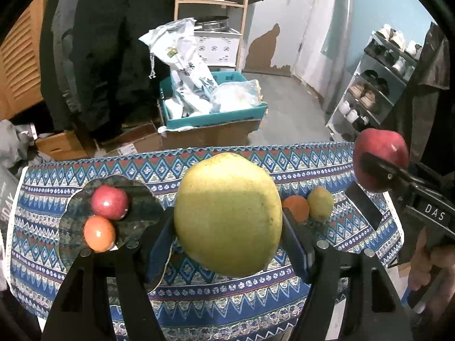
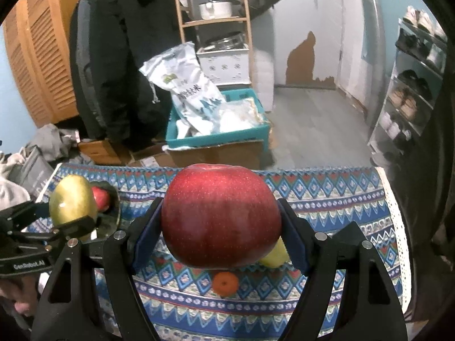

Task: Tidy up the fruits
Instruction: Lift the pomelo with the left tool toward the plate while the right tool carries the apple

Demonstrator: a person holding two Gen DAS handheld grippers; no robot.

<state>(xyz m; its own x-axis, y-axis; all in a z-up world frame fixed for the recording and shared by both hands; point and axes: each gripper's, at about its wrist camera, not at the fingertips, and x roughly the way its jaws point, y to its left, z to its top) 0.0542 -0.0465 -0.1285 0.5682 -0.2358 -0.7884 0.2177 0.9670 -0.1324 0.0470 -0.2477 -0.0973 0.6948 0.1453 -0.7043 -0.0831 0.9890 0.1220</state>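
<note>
My left gripper (image 1: pixel 227 221) is shut on a large yellow-green pear (image 1: pixel 227 216) and holds it above the patterned tablecloth (image 1: pixel 199 298). To its left a dark glass plate (image 1: pixel 142 199) holds a red apple (image 1: pixel 109 201) and an orange fruit (image 1: pixel 99 233). Behind the pear on the cloth lie an orange (image 1: pixel 297 207) and a small yellow-green pear (image 1: pixel 321 203). My right gripper (image 2: pixel 221 227) is shut on a big red apple (image 2: pixel 221 216), held above the cloth; it also shows in the left wrist view (image 1: pixel 381 159). Under it lie the orange (image 2: pixel 225 283) and the small pear (image 2: pixel 274 257).
The cloth-covered table ends at its far edge (image 1: pixel 227 149); its lace-trimmed right edge (image 2: pixel 398 227) is near. Beyond are cardboard boxes (image 1: pixel 210 133), a teal crate with bags (image 1: pixel 213 108), a wooden shelf (image 1: pixel 210 2), a shoe rack (image 1: pixel 375 85) and a dark coat (image 1: pixel 113 42).
</note>
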